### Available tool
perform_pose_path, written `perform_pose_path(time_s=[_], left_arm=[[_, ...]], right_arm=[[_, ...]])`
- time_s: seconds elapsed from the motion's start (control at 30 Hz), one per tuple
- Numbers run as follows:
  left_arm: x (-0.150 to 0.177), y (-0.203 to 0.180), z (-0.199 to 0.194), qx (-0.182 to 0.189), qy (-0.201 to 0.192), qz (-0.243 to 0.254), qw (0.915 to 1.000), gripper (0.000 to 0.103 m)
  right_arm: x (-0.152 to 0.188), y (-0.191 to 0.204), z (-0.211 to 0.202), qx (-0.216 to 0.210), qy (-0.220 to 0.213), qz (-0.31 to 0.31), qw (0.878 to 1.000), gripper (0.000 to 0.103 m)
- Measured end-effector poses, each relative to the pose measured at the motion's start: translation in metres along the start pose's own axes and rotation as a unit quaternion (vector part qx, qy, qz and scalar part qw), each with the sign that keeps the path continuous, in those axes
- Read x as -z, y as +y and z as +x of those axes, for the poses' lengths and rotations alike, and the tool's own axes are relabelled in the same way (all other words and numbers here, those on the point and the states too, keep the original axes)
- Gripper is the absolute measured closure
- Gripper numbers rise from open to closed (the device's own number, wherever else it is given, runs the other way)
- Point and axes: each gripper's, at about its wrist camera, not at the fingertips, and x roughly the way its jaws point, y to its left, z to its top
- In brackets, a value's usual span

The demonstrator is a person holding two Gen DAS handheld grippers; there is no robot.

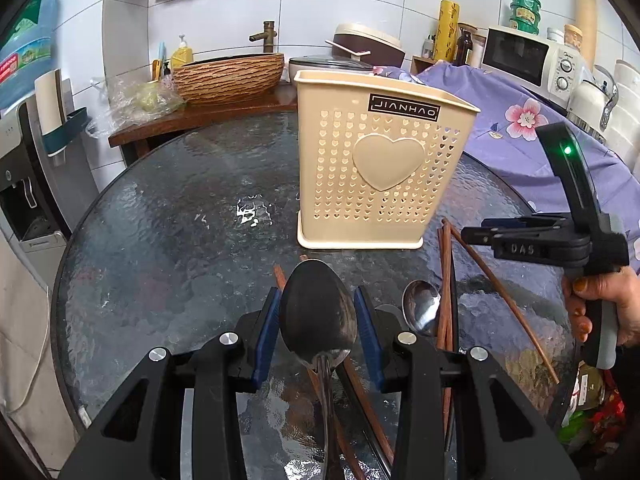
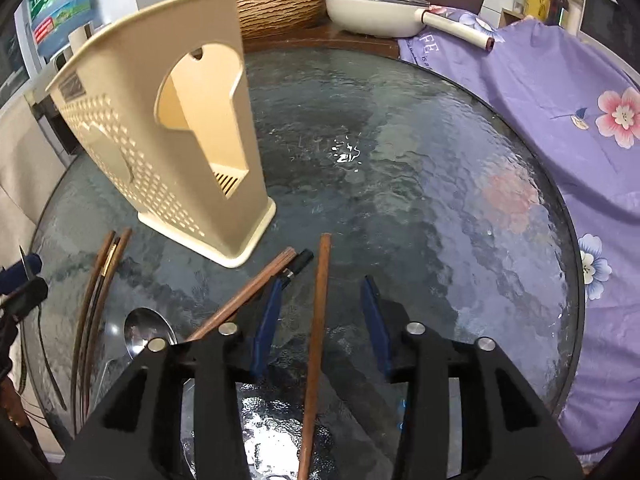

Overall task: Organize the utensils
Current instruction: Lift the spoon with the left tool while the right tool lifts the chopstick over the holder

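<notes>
My left gripper (image 1: 318, 296) is shut on a large metal spoon (image 1: 318, 320), its bowl clamped between the blue pads (image 1: 270, 320) above the glass table (image 1: 180, 240). The beige perforated utensil holder (image 1: 380, 168) stands upright just beyond it. My right gripper (image 2: 323, 284) is open, and a single wooden chopstick (image 2: 318, 340) lies on the glass between its jaws, touching neither pad. In the left wrist view the right gripper (image 1: 480, 236) is held by a hand (image 1: 600, 300) to the right of the holder (image 2: 180, 140).
A smaller spoon (image 1: 420, 308) and several wooden chopsticks (image 1: 446, 280) lie loose on the glass beside the holder; more chopsticks (image 2: 100, 280) are at the left. A purple floral cloth (image 2: 560, 100) borders the table on the right, and a pan (image 2: 372, 12) and a woven basin (image 1: 228, 76) sit behind.
</notes>
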Motion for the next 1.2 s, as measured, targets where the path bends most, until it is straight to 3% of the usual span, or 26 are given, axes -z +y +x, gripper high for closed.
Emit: perform_pose_path(time_s=[0.07, 0.1, 0.2, 0.27, 0.4, 0.47, 0.73, 1.2], left_arm=[[-0.001, 0.0, -0.002, 0.001, -0.003, 0.0, 1.0, 0.067], [-0.002, 0.0, -0.003, 0.001, -0.004, 0.001, 1.0, 0.067], [-0.004, -0.001, -0.006, 0.0, -0.009, 0.001, 1.0, 0.067], [-0.006, 0.0, -0.007, 0.0, -0.011, 0.001, 0.9999, 0.067], [-0.008, 0.002, -0.008, 0.002, -0.012, -0.002, 0.9999, 0.067], [-0.008, 0.003, -0.008, 0.003, -0.012, -0.003, 0.9999, 0.067], [-0.01, 0.008, -0.016, 0.008, -0.022, -0.01, 0.9997, 0.067], [-0.02, 0.003, -0.047, 0.013, -0.06, -0.001, 0.9981, 0.067]], right_arm=[[0.001, 0.003, 0.007, 0.009, 0.014, -0.004, 1.0, 0.065], [0.002, 0.003, 0.01, 0.013, 0.019, -0.004, 1.0, 0.073], [0.003, 0.006, 0.019, 0.012, 0.034, -0.008, 0.999, 0.077], [0.003, 0.008, 0.019, 0.022, 0.027, -0.012, 0.999, 0.078], [0.003, 0.013, 0.02, 0.023, 0.027, -0.017, 0.999, 0.093], [0.004, 0.014, 0.019, 0.025, 0.026, -0.019, 0.999, 0.095], [0.008, 0.009, 0.004, -0.004, 0.001, -0.003, 1.0, 0.096], [0.012, 0.006, -0.098, -0.089, -0.095, -0.003, 0.991, 0.096]])
